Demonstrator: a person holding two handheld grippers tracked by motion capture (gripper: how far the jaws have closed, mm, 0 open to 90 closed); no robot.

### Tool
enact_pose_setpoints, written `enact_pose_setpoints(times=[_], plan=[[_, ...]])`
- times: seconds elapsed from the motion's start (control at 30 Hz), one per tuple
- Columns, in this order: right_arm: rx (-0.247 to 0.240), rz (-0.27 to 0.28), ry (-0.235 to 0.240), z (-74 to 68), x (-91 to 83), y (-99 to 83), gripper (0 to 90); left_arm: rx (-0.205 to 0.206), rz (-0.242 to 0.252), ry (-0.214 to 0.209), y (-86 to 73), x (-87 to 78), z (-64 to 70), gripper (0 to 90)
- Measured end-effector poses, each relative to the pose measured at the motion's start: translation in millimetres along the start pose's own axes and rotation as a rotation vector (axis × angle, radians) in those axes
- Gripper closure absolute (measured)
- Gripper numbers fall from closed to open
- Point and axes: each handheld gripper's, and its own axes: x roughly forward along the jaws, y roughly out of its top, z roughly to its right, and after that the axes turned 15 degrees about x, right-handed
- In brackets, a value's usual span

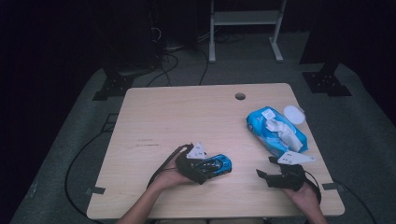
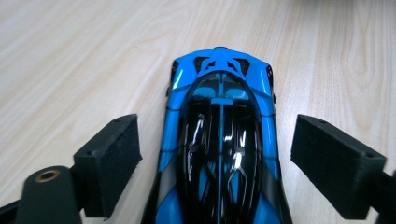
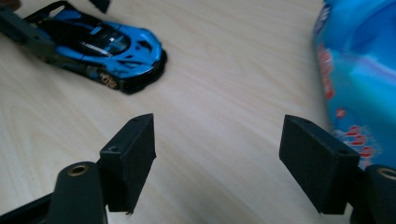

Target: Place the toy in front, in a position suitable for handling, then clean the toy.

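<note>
High view: my left gripper (image 1: pixel 205 167) sits around the blue toy car (image 1: pixel 215 164) at the near middle of the wooden table (image 1: pixel 163 116), my right gripper (image 1: pixel 273 172) rests near the front right edge beside the blue wet-wipes pack (image 1: pixel 275 130). Left gripper view: my jaws stand apart on either side of the car (image 2: pixel 219 149), gaps visible, not clamped. Right gripper view: jaws wide apart over bare table, car (image 3: pixel 98 44) far left, wipes pack (image 3: pixel 362 79) at right.
</note>
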Motion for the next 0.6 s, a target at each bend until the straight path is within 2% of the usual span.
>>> enact_pose_setpoints(times=[0.07, 0.13, 0.17, 0.2, 0.33, 0.4, 0.43, 0.53, 0.6], plan=[[0.005, 0.022, -0.010, 0.8, -3.5, 3.2, 25.9, -0.012, 0.015, 0.017, -4.5, -7.2, 1.0, 11.4], [0.007, 0.037, -0.015, 1.6, -6.3, 5.4, 25.6, -0.055, 0.041, 0.029, -8.8, -14.6, 1.5, 9.0], [0.010, 0.044, -0.015, 2.2, -7.2, 5.7, 25.5, -0.076, 0.069, 0.038, -10.3, -18.0, 2.6, 9.0], [0.015, 0.042, -0.017, 2.4, -8.1, 6.0, 25.5, -0.080, 0.082, 0.046, -10.5, -21.2, 3.5, 9.1], [-0.004, 0.053, -0.028, -1.8, -13.0, 10.5, 25.5, -0.057, 0.097, 0.071, -7.8, -29.3, 5.7, 9.1], [-0.021, 0.081, -0.031, -4.6, -18.5, 17.7, 25.5, -0.033, 0.077, 0.076, -8.3, -30.5, 7.7, 9.0], [-0.027, 0.103, -0.035, -4.3, -24.1, 27.1, 25.5, -0.016, 0.070, 0.084, -9.6, -31.4, 9.5, 9.0], [-0.028, 0.122, -0.045, -1.9, -29.5, 36.4, 25.5, 0.000, 0.061, 0.083, -11.6, -32.8, 11.1, 9.0], [-0.025, 0.136, -0.050, 3.1, -33.2, 45.4, 25.5, -0.012, 0.071, 0.086, -13.0, -33.2, 10.8, 9.0]])
